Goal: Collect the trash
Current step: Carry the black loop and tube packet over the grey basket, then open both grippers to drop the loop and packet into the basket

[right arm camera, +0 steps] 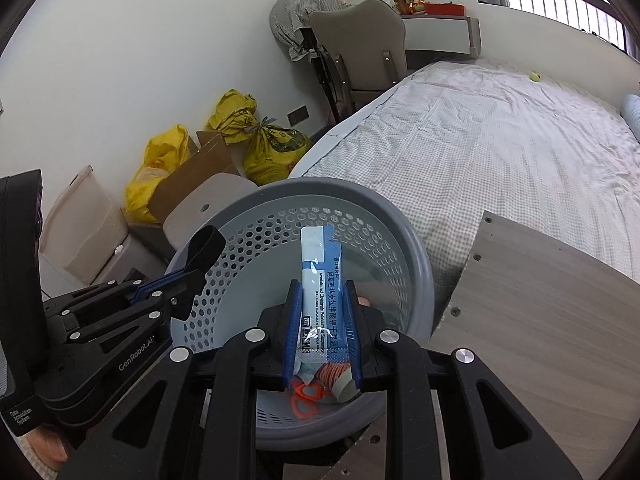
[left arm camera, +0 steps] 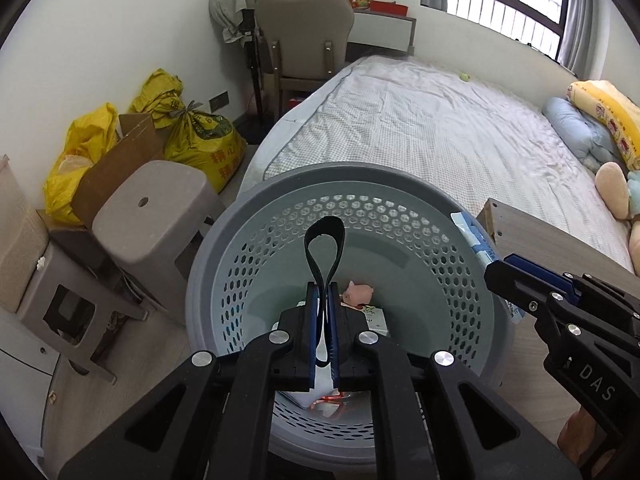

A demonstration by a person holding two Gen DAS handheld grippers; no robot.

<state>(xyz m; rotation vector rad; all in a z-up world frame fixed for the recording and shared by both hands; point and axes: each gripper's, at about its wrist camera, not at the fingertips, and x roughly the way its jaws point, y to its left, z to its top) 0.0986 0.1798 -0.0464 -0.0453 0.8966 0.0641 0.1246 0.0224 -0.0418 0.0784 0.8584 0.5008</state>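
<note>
A grey perforated trash basket [left arm camera: 304, 178] [right arm camera: 416, 248] stands below both grippers. My left gripper [left arm camera: 323, 292] is shut on a black looped strap [left arm camera: 325, 242], which sticks up over the basket's inside. My right gripper [right arm camera: 322, 292] is shut on a flat blue and white medicine box [right arm camera: 320, 276], also held over the basket. The strap [right arm camera: 204, 246] and the left gripper [right arm camera: 172, 286] show at the left of the right wrist view. The right gripper [left arm camera: 508, 276] enters the left wrist view from the right. On the basket floor lie a small pink pig toy [left arm camera: 359, 293], papers and orange plastic glasses [right arm camera: 306, 398].
A grey plastic stool [left arm camera: 148, 216] stands left of the basket, with yellow bags [left arm camera: 200, 140] and a cardboard box [left arm camera: 116, 168] against the wall. A bed [left arm camera: 420, 128] lies beyond the basket. A wooden board [right arm camera: 552, 308] is at the right, and a chair [left arm camera: 304, 36] at the back.
</note>
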